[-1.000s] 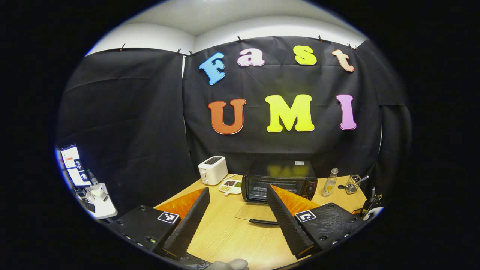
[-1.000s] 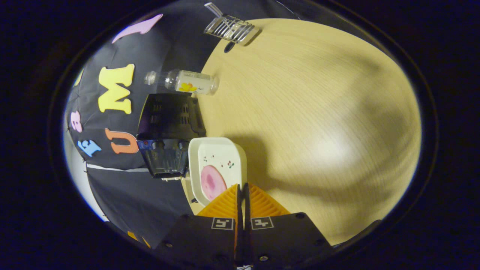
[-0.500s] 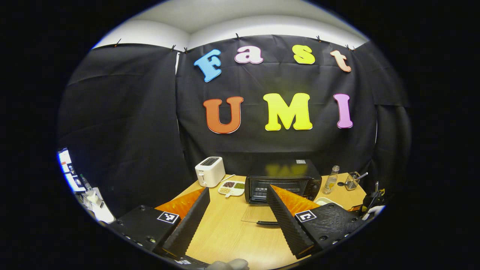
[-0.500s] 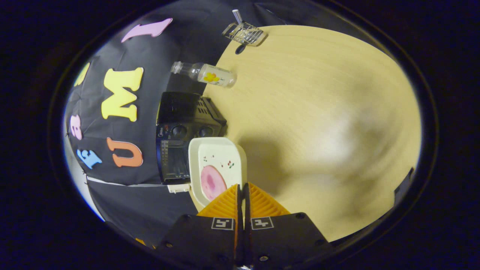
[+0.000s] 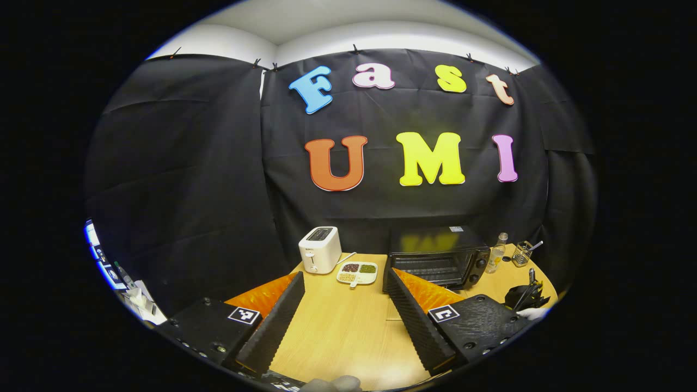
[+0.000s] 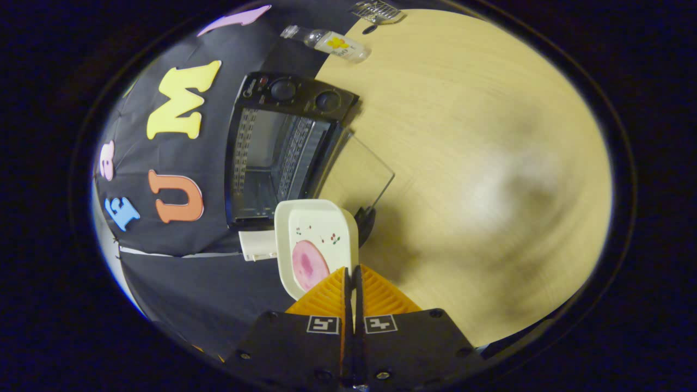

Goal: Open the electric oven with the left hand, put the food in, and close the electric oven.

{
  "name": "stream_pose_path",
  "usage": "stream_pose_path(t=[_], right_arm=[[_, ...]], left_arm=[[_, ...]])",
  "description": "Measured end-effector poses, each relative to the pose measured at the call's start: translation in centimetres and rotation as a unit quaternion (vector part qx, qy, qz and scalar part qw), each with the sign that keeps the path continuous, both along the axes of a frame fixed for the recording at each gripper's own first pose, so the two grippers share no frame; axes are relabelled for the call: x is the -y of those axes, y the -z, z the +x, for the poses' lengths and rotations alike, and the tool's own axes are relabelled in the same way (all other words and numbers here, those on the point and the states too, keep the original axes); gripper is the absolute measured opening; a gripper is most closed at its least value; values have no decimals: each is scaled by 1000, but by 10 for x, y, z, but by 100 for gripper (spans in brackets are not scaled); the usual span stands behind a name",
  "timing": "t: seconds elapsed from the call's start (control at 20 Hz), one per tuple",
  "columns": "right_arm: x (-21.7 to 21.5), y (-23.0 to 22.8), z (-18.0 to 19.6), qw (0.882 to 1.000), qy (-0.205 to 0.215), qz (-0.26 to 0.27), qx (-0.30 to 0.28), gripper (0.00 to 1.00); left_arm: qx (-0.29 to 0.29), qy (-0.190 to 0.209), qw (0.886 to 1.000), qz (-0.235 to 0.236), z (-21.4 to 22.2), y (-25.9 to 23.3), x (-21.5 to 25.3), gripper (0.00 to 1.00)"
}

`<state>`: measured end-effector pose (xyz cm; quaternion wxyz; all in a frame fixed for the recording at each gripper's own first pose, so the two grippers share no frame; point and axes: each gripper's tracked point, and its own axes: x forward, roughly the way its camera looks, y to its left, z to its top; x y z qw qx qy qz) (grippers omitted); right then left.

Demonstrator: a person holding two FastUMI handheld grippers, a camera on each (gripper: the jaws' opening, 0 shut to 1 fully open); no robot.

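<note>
The black electric toaster oven [image 6: 272, 147] stands at the back of the light wooden table [image 6: 463, 163], against the booth wall, with its clear glass door [image 6: 356, 177] folded down flat in front of it and the wire rack inside exposed. The food, a round pink slice [image 6: 309, 265], lies on a shallow cream plate with rounded corners [image 6: 316, 239], and that plate is held in the air just before the oven's open mouth, near the lowered door's handle end. The right gripper [image 6: 353, 280] is clamped on the plate's near rim, both fingers pressed together on it. The left gripper [image 5: 343, 310] is held well back from the oven over bare table, its fingers spread apart and empty. In my judgement the step in hand is loading: the plate should be brought level, lined up square with the oven cavity, carried over the glass door without touching it, and set onto the rack before the grip is released. The plate is gripped by one edge only, so tilt is the risk; the slice could slide. A white toaster [image 5: 320, 257] and a small divided dish [image 5: 357, 271] sit to the oven's left, a clear bottle [image 5: 496, 253] to its right.
</note>
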<state>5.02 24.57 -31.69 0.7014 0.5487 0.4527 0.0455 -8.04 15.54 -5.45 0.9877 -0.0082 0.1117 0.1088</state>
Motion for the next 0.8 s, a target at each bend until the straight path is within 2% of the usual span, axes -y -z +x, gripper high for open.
stream_pose_path(t=[0.25, 0.6, 0.8], right_arm=[[-19, 0, 38, 1000, 17, -3, 3, 4], [11, -4, 127, 998, 52, -28, 35, 4], [15, -13, 179, 995, 51, -32, 78, 4]], left_arm=[[-6, -13, 1000, 6, -1, 10, -25, 96], [-13, -53, 998, -2, 2, 19, -34, 97], [-22, -88, 996, -4, 0, 26, -36, 96]])
